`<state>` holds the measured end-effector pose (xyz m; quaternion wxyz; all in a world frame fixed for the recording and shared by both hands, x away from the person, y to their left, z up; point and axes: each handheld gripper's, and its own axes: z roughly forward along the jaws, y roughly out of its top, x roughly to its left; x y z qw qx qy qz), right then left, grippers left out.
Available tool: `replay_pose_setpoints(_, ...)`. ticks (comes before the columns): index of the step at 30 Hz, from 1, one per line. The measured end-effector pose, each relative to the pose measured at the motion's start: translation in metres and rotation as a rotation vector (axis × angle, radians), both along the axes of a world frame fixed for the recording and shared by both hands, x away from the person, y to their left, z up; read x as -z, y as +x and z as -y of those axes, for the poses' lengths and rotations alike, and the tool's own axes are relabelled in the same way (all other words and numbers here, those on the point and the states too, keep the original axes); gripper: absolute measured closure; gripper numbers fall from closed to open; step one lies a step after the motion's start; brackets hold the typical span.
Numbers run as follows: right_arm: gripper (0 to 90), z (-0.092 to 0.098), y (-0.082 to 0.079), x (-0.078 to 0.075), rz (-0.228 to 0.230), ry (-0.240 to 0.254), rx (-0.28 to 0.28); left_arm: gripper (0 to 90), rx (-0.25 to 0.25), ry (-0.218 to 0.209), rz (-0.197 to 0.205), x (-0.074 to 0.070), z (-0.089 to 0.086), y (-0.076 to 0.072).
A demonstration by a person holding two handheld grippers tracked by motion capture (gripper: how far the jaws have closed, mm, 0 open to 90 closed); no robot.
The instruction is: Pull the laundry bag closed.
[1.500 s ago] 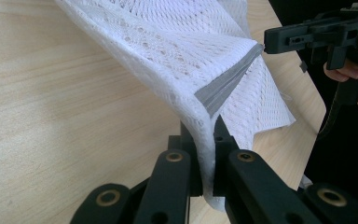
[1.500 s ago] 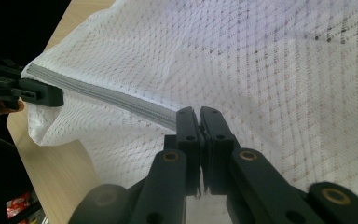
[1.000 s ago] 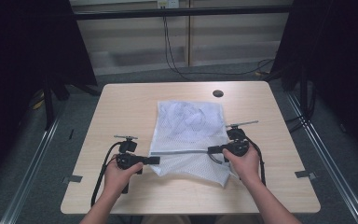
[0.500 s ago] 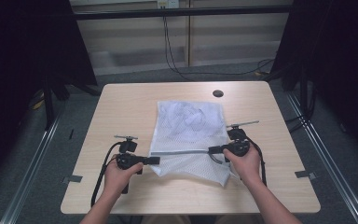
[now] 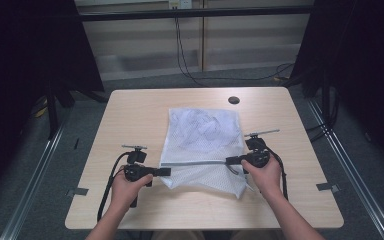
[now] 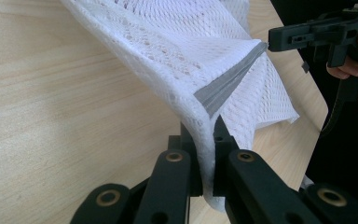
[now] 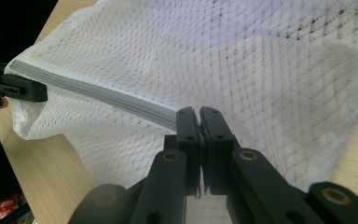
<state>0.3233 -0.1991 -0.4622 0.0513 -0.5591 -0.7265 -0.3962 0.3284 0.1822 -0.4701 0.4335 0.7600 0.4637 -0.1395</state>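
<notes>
I have both tongs clamped on the mesh bag (image 5: 205,145): the left gripper (image 5: 166,171) pinches 1 end of its grey zipper band (image 5: 195,163), the right gripper (image 5: 230,161) the other end. The band runs taut between the 2, the bag's body lying on the table (image 5: 130,115) beyond them. Nothing has shifted over the last second, so I judge the stretch is set, ready for folding.

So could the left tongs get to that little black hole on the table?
Probably not as things stand: the left tongs are shut on the mesh bag, and the hole sits beyond it, on the far side.
</notes>
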Motion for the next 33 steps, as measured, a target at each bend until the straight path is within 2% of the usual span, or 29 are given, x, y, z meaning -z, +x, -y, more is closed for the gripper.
replay_pose_setpoints(11,86.9,0.008,-0.001,0.001,-0.001,0.0,0.015,89.2,-0.005,-0.011,-0.01,0.0,-0.001,0.0)
replay_pose_setpoints(33,86.9,0.015,-0.002,0.0,0.0,-0.001,0.025,89.2,-0.011,-0.003,-0.011,0.0,-0.002,-0.001)
